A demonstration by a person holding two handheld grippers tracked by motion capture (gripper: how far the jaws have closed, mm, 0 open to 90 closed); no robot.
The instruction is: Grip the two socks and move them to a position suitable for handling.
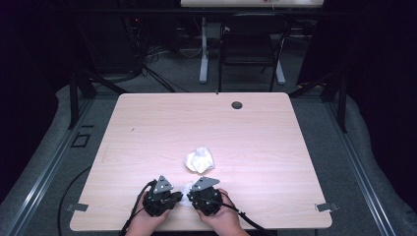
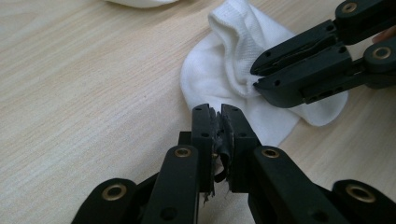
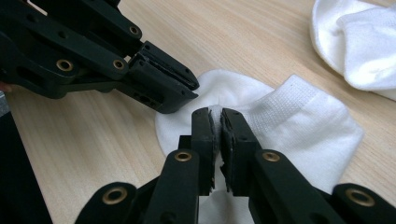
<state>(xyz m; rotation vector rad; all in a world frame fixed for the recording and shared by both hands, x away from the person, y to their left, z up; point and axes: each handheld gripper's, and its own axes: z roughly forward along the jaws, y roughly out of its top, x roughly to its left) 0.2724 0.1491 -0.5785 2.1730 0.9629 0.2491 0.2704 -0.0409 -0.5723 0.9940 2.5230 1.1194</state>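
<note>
Here, both hand-held grippers [image 3: 219,122] pinching white sock [image 3: 299,126], wooden table [image 1: 162,123]

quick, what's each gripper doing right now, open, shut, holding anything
Left gripper: jaws shut at the white sock's edge; whether fabric is pinched cannot be told.
Right gripper: jaws shut on the white sock.
</note>
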